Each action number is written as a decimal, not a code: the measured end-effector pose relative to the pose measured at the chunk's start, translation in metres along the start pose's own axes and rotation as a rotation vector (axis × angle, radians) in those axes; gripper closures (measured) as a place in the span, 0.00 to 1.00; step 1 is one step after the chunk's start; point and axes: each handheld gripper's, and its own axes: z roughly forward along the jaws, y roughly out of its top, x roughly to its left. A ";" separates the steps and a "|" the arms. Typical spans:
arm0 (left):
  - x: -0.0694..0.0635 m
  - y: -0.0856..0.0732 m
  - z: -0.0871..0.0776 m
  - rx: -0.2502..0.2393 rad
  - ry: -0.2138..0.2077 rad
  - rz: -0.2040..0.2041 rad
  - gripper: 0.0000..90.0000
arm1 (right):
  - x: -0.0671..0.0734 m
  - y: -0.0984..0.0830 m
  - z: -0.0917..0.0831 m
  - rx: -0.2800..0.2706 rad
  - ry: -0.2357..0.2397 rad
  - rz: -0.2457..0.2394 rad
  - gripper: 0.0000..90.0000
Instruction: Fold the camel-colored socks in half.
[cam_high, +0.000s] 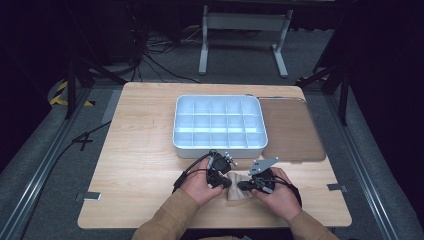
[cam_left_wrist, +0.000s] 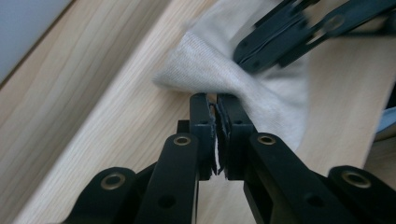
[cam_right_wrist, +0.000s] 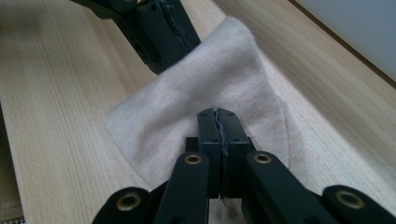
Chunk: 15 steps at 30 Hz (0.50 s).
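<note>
Both the left gripper (cam_left_wrist: 217, 100) and right gripper (cam_right_wrist: 218, 116) pinch the beige cloth (cam_right_wrist: 210, 88) between them (seemingly mid-fold), so the next move likely calls for lifting together.

High view overhead, gripper views close, sharing cloth (cam_left_wrist: 280, 100)

A small beige knitted cloth (cam_high: 239, 186) lies near the front edge of the light wooden table (cam_high: 140, 150), just in front of the pale blue plastic tray with many compartments (cam_high: 220, 122) and apart from it. It is soft, fine-ribbed and rumpled — not flat. The left gripper (cam_left_wrist: 217, 100) is clamped on one edge of it, where the fabric bunches into a raised fold (cam_left_wrist: 205, 60); the right gripper (cam_right_wrist: 218, 114) is clamped on the opposite side, its jaws closed over the cloth (cam_right_wrist: 205, 88). Between the two grips the cloth spreads out in a rough wedge, one corner resting on the table
</note>
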 end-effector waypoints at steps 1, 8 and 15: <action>-0.003 0.001 -0.001 -0.006 0.001 0.018 0.95 | 0.000 0.000 0.000 -0.003 0.002 -0.003 1.00; -0.011 0.005 0.001 0.021 0.024 0.054 0.94 | 0.007 0.000 0.003 -0.012 -0.010 -0.028 1.00; -0.008 0.003 -0.004 0.032 0.018 0.037 0.94 | 0.006 0.002 -0.007 -0.030 0.005 -0.030 0.99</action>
